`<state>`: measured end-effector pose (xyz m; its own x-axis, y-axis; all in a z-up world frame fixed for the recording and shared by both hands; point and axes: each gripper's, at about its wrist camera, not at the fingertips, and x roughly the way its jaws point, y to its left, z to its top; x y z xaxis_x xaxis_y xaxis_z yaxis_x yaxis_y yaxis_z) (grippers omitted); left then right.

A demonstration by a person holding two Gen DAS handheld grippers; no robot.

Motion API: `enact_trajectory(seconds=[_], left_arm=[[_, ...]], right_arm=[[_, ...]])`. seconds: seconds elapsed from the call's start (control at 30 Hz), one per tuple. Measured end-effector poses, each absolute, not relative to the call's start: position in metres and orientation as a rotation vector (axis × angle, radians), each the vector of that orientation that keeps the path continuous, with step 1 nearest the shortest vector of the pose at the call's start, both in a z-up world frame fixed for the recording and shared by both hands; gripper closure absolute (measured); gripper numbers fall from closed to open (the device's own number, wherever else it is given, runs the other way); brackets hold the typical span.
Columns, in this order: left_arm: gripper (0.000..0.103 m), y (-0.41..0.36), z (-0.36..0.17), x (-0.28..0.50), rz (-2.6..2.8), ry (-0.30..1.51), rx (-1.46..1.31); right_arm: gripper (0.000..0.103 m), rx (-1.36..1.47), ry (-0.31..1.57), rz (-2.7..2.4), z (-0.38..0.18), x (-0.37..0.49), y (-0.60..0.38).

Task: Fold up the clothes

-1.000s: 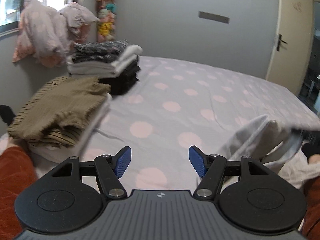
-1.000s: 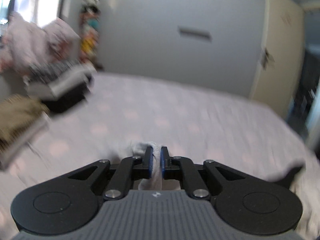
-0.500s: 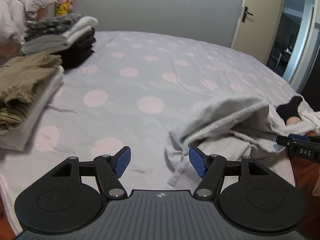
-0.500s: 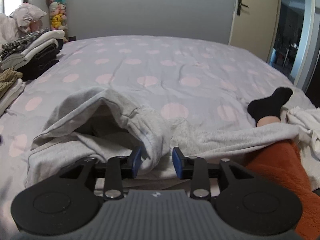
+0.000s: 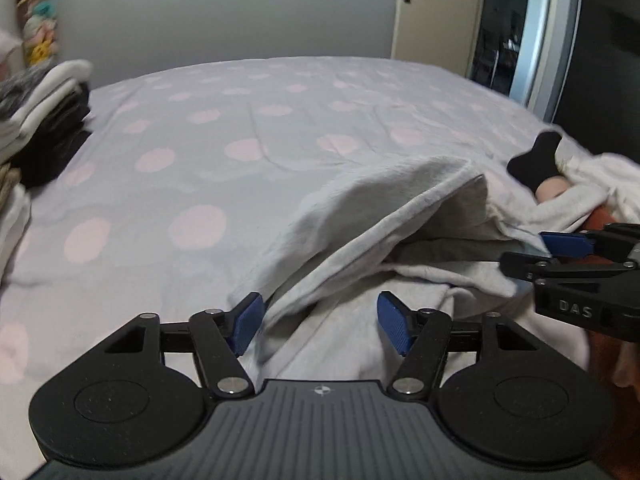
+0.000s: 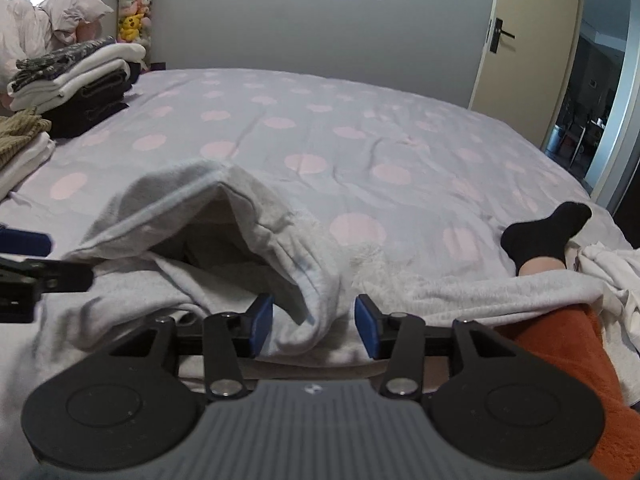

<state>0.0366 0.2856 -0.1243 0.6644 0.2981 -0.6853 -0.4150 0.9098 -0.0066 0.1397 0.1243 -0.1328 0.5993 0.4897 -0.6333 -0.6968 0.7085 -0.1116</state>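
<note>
**Grey garment tented on the bed, both grippers at its near edge**

The grey garment [image 6: 224, 216] lies rumpled at the lower middle of the right wrist view, on the near part of the bed [image 6: 320, 132], its upper layer lifted into a hollow tent with a dark opening beneath. In the left wrist view the same garment [image 5: 384, 208] fills the lower right.

The right gripper [image 6: 314, 326] has a hanging fold of the grey cloth between its blue pads; the jaws are opening and the pads stand clear of the fold on both sides. The left gripper [image 5: 320, 322] sits at the garment's left corner, jaws fairly wide and closing, with cloth between the pads and no pinch yet visible.

A foot in a black sock [image 6: 548, 232] rests at the right of the frame, beside an orange-clad leg [image 6: 560, 356] and a white cloth [image 6: 612, 280] at the right edge. At the upper left stands a stack of folded clothes [image 6: 76, 80], an olive folded piece [image 6: 20, 136] nearer, and soft toys [image 6: 134, 12] against the wall. A door [image 6: 524, 40] stands at the upper right.
</note>
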Motion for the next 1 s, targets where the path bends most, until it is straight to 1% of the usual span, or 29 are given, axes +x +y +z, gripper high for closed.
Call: enact_trajectory(seconds=[0.03, 0.1, 0.13, 0.17, 0.2, 0.27, 0.4, 0.63, 0.67, 0.73, 0.77, 0.8, 0.9, 1.0], left_arm=[[0.049, 0.285, -0.127, 0.043, 0.413, 0.748, -0.148], [0.081, 0.285, -0.130, 0.053, 0.442, 0.757, -0.118], [0.086, 0.286, -0.130, 0.054, 0.469, 0.757, -0.111], [0.092, 0.286, -0.130, 0.055, 0.495, 0.756, -0.103], [0.097, 0.288, -0.129, 0.053, 0.528, 0.756, -0.090], [0.099, 0.291, -0.123, 0.044, 0.604, 0.758, -0.051], [0.099, 0.307, -0.116, 0.017, 0.716, 0.796, -0.024], [0.098, 0.321, -0.118, -0.031, 0.786, 0.895, -0.076], [0.097, 0.320, -0.119, -0.035, 0.787, 0.906, -0.080], [0.091, 0.318, -0.119, -0.041, 0.775, 0.921, -0.081], [0.087, 0.315, -0.118, -0.045, 0.765, 0.925, -0.083], [0.085, 0.312, -0.117, -0.048, 0.757, 0.927, -0.087], [0.085, 0.303, -0.108, -0.059, 0.750, 0.910, -0.078], [0.084, 0.295, -0.097, -0.065, 0.737, 0.878, -0.079]], right_arm=[[0.054, -0.358, 0.626, 0.697, -0.135, 0.143, 0.123], [0.056, -0.331, 0.655, 0.694, -0.138, 0.150, 0.121], [0.063, -0.319, 0.667, 0.701, -0.139, 0.152, 0.119], [0.079, -0.312, 0.669, 0.713, -0.139, 0.153, 0.119], [0.086, -0.307, 0.669, 0.725, -0.139, 0.152, 0.118], [0.094, -0.299, 0.667, 0.757, -0.138, 0.149, 0.119], [0.095, -0.268, 0.664, 0.916, -0.128, 0.125, 0.130], [0.095, -0.345, 0.601, 1.226, -0.114, 0.049, 0.165], [0.095, -0.360, 0.597, 1.262, -0.114, 0.038, 0.169], [0.096, -0.393, 0.587, 1.331, -0.114, 0.019, 0.173], [0.096, -0.420, 0.585, 1.359, -0.115, 0.009, 0.175], [0.096, -0.451, 0.585, 1.385, -0.116, 0.000, 0.177], [0.096, -0.538, 0.582, 1.354, -0.125, -0.015, 0.179], [0.095, -0.552, 0.585, 1.326, -0.126, -0.016, 0.175]])
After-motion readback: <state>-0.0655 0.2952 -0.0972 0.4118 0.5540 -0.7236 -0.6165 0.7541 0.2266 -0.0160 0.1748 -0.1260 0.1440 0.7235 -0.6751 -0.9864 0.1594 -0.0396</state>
